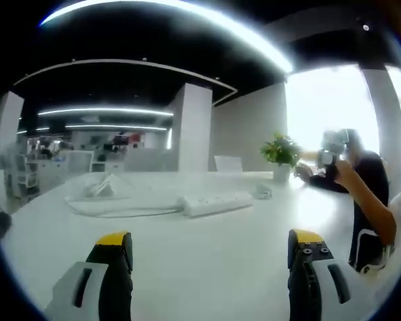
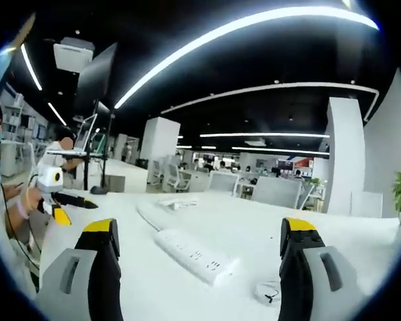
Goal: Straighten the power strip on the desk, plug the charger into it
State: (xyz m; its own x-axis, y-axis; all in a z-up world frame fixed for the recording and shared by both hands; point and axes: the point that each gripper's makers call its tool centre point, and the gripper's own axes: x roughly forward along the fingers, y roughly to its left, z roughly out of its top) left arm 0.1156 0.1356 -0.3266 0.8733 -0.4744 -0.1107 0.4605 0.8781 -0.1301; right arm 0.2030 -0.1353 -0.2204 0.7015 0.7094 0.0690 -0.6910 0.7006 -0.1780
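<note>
Left gripper (image 1: pixel 210 251): jaws spread wide, nothing between them, held above the near part of the white desk (image 1: pixel 187 267). Right gripper (image 2: pixel 199 241): likewise spread and empty, jaws either side of open desk surface.

Power strip (image 1: pixel 217 202), white, lies ahead of the left gripper on the desk, long axis roughly across that view; its cable (image 1: pixel 120 210) runs off to the left in a loose curve. In the right gripper view the same power strip (image 2: pixel 195 255) lies between the jaws' lines of sight, set on a diagonal, clear of both tips.

Charger: probably the small white object with coiled lead (image 2: pixel 271 292) just beside the strip's near end; also seen past the strip's end in the left gripper view (image 1: pixel 262 192). Not plugged in.

Judgement: neither step begun. Strip untouched, charger still loose on the desk; straightening and plugging both remain.

Potted plant (image 1: pixel 281 155) stands at the far edge.

Writing: none legible; no brand or label readable on strip or charger
</note>
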